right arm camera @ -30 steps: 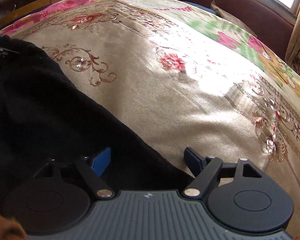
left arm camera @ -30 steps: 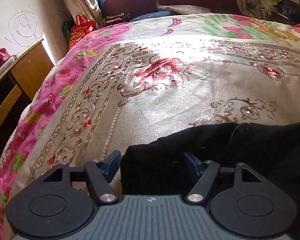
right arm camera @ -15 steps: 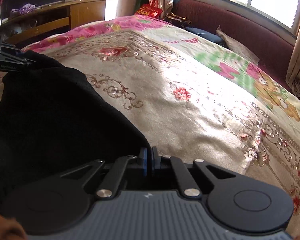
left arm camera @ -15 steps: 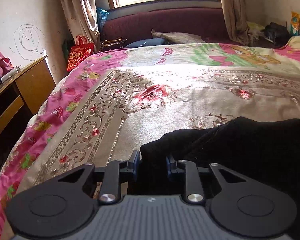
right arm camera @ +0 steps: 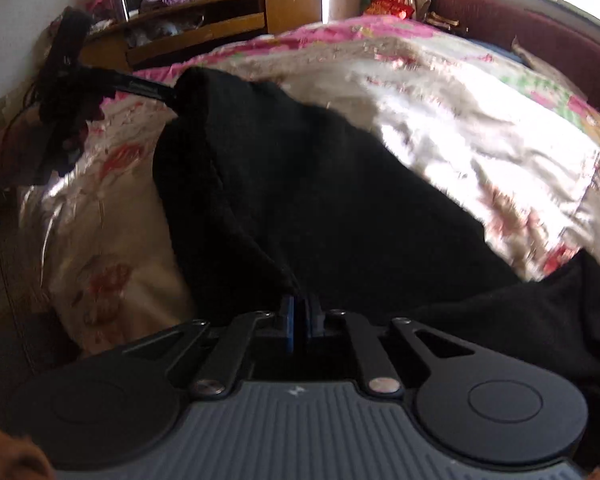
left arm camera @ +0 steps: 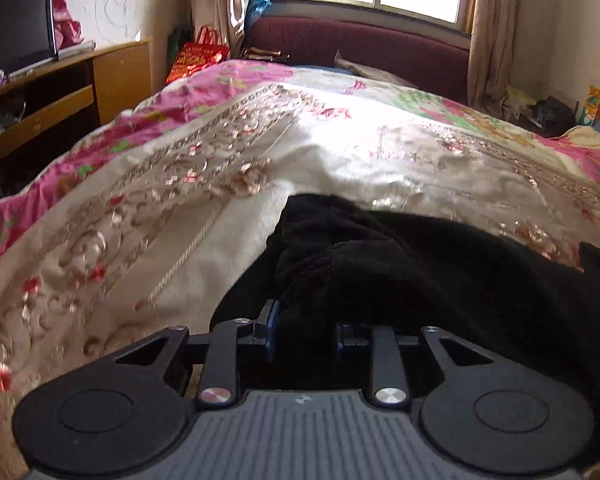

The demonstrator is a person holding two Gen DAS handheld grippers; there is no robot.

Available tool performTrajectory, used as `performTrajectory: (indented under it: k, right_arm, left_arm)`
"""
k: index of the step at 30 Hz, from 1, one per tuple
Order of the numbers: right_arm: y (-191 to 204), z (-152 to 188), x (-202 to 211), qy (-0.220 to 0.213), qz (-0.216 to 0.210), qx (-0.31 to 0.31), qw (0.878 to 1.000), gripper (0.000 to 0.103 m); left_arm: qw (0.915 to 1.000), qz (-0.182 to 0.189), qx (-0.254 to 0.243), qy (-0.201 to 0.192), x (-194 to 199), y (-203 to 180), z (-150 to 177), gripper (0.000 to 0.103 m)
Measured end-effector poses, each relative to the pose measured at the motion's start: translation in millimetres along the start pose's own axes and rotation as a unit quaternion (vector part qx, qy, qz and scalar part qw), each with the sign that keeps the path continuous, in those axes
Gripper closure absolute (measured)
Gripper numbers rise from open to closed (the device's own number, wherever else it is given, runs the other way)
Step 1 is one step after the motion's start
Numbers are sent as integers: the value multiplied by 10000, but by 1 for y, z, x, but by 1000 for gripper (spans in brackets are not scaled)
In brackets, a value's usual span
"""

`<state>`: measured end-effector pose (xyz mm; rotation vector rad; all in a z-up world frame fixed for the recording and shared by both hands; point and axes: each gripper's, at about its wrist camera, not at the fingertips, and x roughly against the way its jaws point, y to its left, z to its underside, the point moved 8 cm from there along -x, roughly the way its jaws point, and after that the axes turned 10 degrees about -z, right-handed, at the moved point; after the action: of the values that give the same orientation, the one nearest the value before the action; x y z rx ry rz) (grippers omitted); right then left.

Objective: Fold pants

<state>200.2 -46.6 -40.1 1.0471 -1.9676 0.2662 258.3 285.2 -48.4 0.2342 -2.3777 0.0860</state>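
You've got black pants (left arm camera: 420, 264) on a cream-gold bedspread (left arm camera: 204, 216) with red floral scrollwork and a pink flowered border. Maroon headboard (left arm camera: 360, 46), orange-brown wood cabinet (left arm camera: 120, 76), red bag (left arm camera: 196, 56).

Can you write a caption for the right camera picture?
Right gripper pinches black pants lifted over a flowery bedspread.

A second ago both grippers stood open over the black pants (left arm camera: 420, 272) lying flat on the bed (left arm camera: 180, 208); since then the left gripper (left arm camera: 306, 332) has closed its fingers on a thick bunch of the cloth and the right gripper (right arm camera: 299, 320) has pinched an edge with its fingers nearly together. Both have been carried across the bed, so that the cloth now hangs lifted and stretched between them. More of the room's far wall and window shows than before.
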Motion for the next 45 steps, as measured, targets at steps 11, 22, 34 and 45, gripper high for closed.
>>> performTrajectory:
  k: [11, 22, 34, 45]
  right_arm:
    - [60, -30, -25, -130, 666, 1569, 9853, 68]
    - [121, -121, -141, -656, 645, 2418, 9660, 59]
    - [125, -174, -135, -1456, 402, 1469, 9776, 87]
    - [118, -114, -121, -854, 21, 1344, 9872, 75]
  left_arm:
    - [9912, -606, -1072, -483, 14, -14, 19, 46]
    - [9831, -540, -1512, -875, 15, -10, 2, 50]
    - [9570, -1209, -2096, -1600, 27, -3, -6, 44]
    - [9554, -1519, -2248, -1169, 32, 5, 36, 43]
